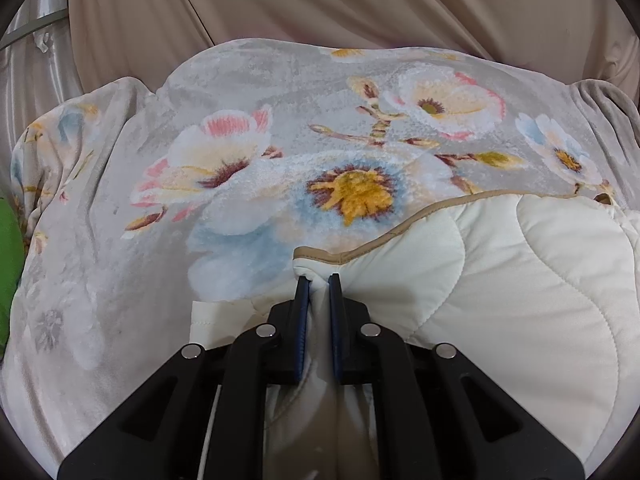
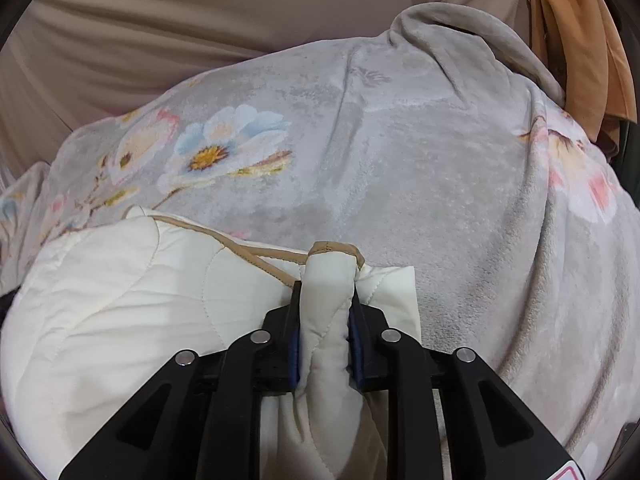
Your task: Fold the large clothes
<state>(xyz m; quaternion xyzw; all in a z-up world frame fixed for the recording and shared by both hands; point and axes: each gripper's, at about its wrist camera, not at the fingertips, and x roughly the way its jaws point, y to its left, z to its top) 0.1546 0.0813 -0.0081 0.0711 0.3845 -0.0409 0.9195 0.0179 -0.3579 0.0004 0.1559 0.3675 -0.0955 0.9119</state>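
A cream quilted cloth (image 1: 520, 280) with tan edge binding lies on a grey fleece blanket (image 1: 240, 120) printed with flowers. My left gripper (image 1: 318, 280) is shut on a thin pinch of the cloth's left corner, just below the tan binding. In the right wrist view the same quilted cloth (image 2: 100, 280) spreads to the left. My right gripper (image 2: 326, 288) has a thick fold of the cloth's right corner between its jaws, and both pads press on it. The tan binding curls over the top of that fold. The blanket (image 2: 420, 160) stretches beyond it.
Beige draped fabric (image 1: 320, 0) hangs behind the blanket and shows in the right view too (image 2: 160, 20). A green object (image 1: 8, 260) sits at the far left edge. An orange cloth (image 2: 580, 40) hangs at the upper right. The blanket bunches up at its far corners.
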